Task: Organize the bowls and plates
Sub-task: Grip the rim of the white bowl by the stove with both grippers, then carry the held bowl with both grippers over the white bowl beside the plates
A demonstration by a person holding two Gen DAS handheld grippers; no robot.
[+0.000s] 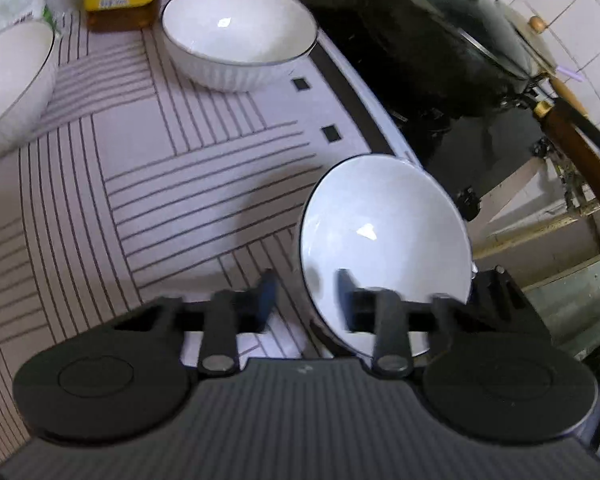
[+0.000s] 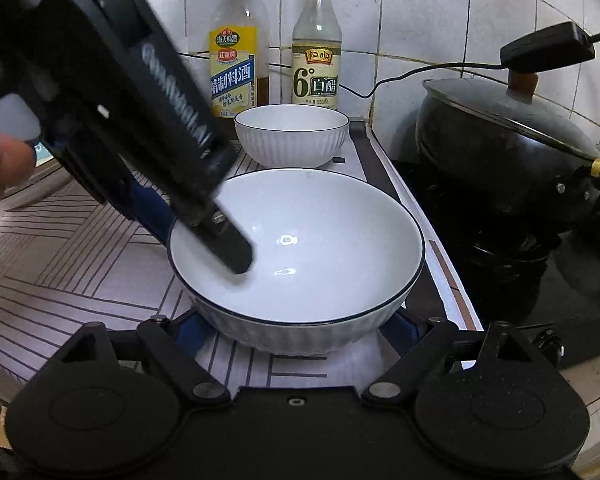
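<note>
While the left gripper (image 2: 204,220) is pinching the near bowl (image 2: 300,256) by its left rim, one finger (image 2: 236,248) inside and one outside, the right gripper (image 2: 296,332) is sitting wide open around that bowl's base, not squeezing it. It's sitting on the striped worktop (image 2: 60,280), beside the stove, another bowl (image 2: 292,132) behind it.

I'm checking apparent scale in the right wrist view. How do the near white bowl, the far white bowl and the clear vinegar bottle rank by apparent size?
Largest to smallest:
1. Near white ribbed bowl, though its closeness to the camera inflates it.
2. Far white ribbed bowl and clear yellow-capped vinegar bottle: too alike to rank.
</note>
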